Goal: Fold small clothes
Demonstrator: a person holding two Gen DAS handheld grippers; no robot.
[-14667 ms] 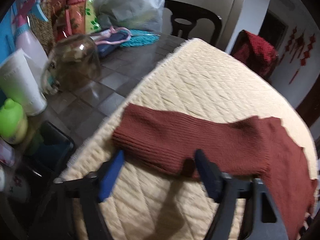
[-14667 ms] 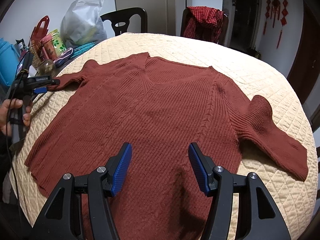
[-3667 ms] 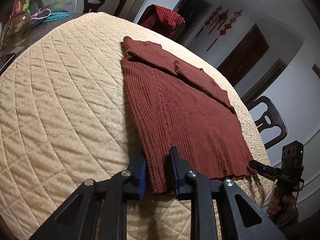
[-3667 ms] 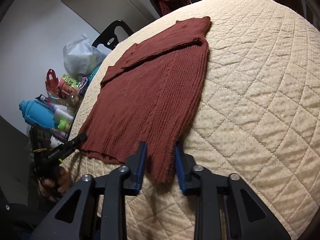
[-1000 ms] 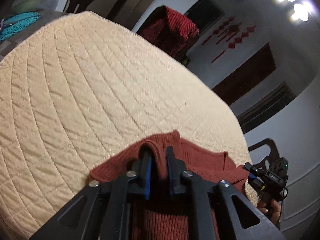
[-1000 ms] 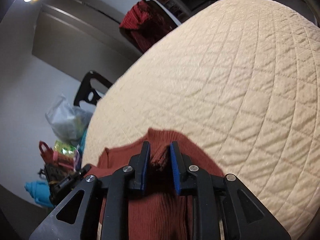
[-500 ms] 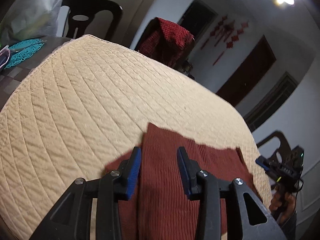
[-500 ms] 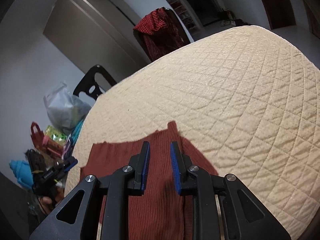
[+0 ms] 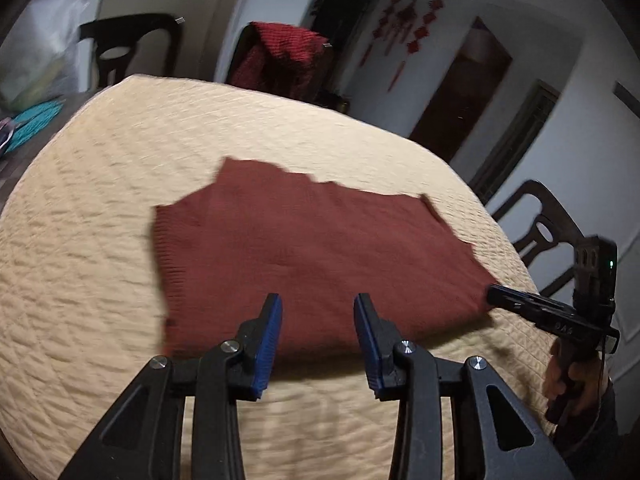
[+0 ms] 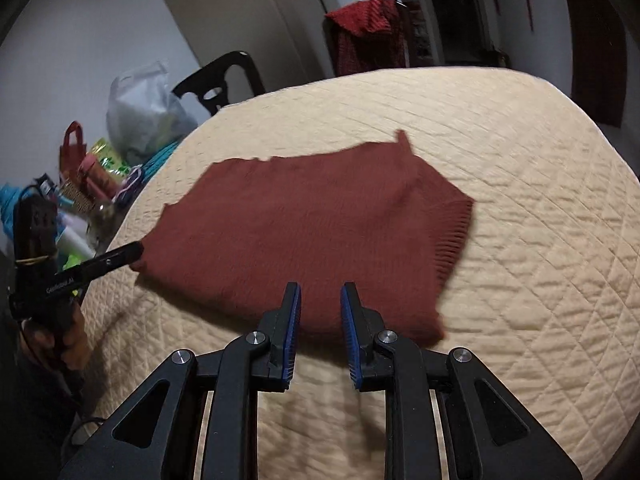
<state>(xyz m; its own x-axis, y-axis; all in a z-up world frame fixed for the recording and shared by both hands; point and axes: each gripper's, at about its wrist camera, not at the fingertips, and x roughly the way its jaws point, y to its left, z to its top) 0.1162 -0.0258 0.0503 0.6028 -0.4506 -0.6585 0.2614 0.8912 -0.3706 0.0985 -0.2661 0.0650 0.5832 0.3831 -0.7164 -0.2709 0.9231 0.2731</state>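
The rust-red knit sweater [image 9: 312, 256] lies folded flat on the cream quilted cover [image 9: 80, 264] of the round desk, its ribbed hem on the viewer's left in the left wrist view and on the right in the right wrist view [image 10: 452, 248]. Both views are smeared with motion blur, so the knit pattern and the fold lines are hard to make out.

The left tool [image 9: 318, 336] hovers near the sweater's near edge with its blue pads [image 9: 269, 344] apart and nothing between them: released. The right tool [image 10: 320, 332] does likewise, its pads [image 10: 290, 332] standing at a narrower gap, clear of the cloth, gripping nothing.

Each view catches the other tool at the picture's edge, its tip close to a corner of the sweater; whether it touches cannot be told. In the left wrist view the right hand [image 9: 572, 380] is partly cut off by the fisheye rim. In the right wrist view the left hand [image 10: 60, 344] is dark and half hidden. White lettering runs along that tool's body but is too small to read surely.

Clutter beside the desk [image 10: 96, 176], bags and bottles, is blurred. A red garment [image 9: 284, 56] hangs over a chair behind.
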